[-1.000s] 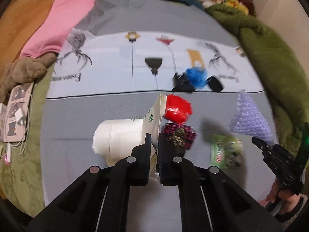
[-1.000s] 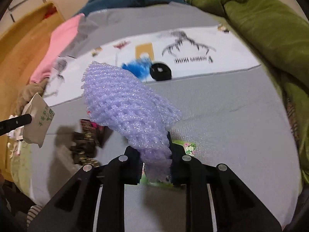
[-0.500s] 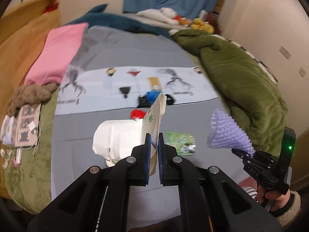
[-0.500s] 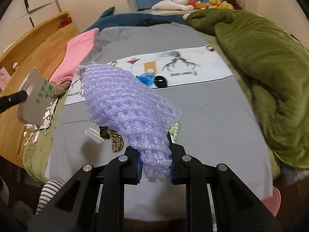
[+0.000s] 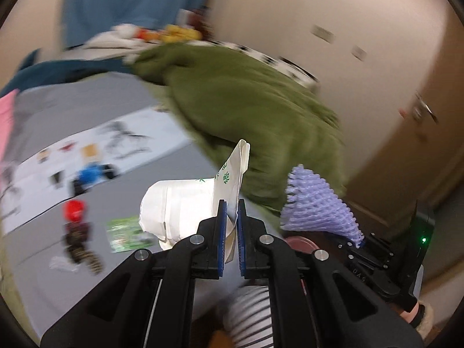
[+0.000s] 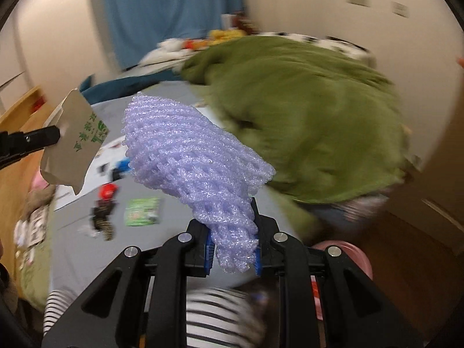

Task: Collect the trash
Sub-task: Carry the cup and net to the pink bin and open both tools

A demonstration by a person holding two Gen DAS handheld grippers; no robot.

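You've got a green blanket [image 6: 304,121] heaped on the bed's right side, over a grey sheet [image 5: 87,107]. A white printed cloth [image 5: 95,148] lies flat on the sheet w/ small drawings on it. Blue curtain [image 6: 171,14] hangs at the far wall; soft toys [image 6: 220,36] sit below it, blurred. Pink fabric [image 5: 7,121] at the left edge, wooden bed frame [image 6: 20,116] beside it.

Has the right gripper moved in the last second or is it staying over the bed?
Yes. The right gripper, shut on the purple foam net, has risen and swung right: the green wrapper on the bed now sits down-left.
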